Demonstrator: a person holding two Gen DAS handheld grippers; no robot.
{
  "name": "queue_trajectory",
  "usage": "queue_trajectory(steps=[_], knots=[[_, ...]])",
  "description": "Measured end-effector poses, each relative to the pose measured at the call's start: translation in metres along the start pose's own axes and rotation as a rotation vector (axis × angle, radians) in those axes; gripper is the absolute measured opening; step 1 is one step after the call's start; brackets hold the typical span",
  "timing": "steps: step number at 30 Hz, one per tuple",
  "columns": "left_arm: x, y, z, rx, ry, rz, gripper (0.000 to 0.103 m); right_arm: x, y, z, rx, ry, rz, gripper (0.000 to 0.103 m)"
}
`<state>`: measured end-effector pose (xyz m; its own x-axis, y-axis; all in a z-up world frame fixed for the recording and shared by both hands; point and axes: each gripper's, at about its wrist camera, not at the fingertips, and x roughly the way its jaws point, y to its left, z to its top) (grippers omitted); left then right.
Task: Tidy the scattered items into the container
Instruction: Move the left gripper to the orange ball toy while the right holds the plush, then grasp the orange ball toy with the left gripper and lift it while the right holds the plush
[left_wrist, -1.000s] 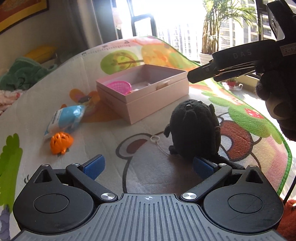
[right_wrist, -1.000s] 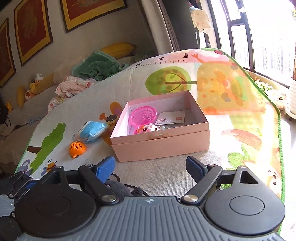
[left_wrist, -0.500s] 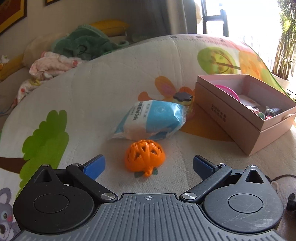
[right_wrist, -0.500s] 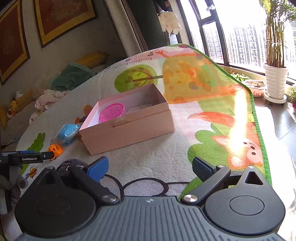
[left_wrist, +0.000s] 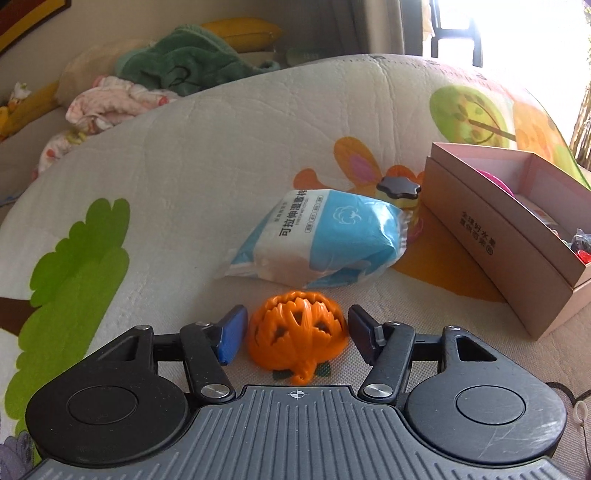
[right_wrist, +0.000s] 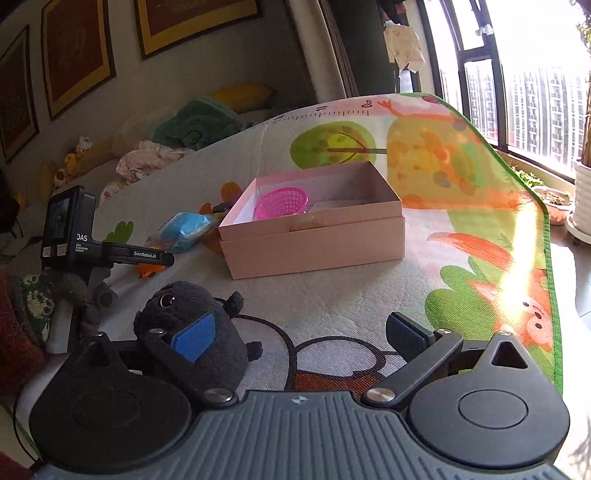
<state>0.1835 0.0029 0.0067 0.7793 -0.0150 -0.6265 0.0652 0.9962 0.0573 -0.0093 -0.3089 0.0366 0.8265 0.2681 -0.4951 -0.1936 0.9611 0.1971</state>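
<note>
Low in the left wrist frame, our left claw (left_wrist: 293, 334) has swung from the black plush to the orange pumpkin toy (left_wrist: 297, 334).
Its jaws are closing around the toy without gripping yet; our right claw (right_wrist: 295, 336) is opening, empty; the pink box (left_wrist: 517, 254) waits at right.

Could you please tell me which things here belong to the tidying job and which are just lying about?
Job:
pink box
orange pumpkin toy
blue wipes packet
black plush toy
black knob

Lying about:
green blanket
yellow pillow
framed pictures
</note>
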Motion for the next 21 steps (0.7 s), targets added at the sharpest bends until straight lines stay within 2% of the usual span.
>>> queue_trajectory(steps=[5, 9, 15, 17, 19, 21], knots=[[-0.038, -0.007, -0.023, -0.005, -0.004, -0.095, 0.065, -0.009, 0.013, -0.004, -0.071, 0.003, 0.079, 0.101], [-0.081, -0.021, -0.056, 0.061, -0.005, -0.169, 0.066, -0.012, 0.016, -0.005, -0.086, 0.012, 0.092, 0.101], [-0.107, -0.017, -0.082, 0.064, -0.008, -0.167, 0.067, -0.013, 0.029, -0.01, -0.149, 0.049, 0.145, 0.103], [-0.11, -0.014, -0.086, 0.059, -0.015, -0.157, 0.081, -0.012, 0.036, -0.013, -0.169, 0.068, 0.18, 0.103], [-0.113, -0.01, -0.087, 0.048, -0.024, -0.158, 0.086, -0.01, 0.044, -0.015, -0.187, 0.088, 0.216, 0.102], [-0.118, -0.005, -0.087, 0.031, -0.032, -0.164, 0.09, -0.009, 0.053, -0.018, -0.213, 0.1, 0.231, 0.096]])
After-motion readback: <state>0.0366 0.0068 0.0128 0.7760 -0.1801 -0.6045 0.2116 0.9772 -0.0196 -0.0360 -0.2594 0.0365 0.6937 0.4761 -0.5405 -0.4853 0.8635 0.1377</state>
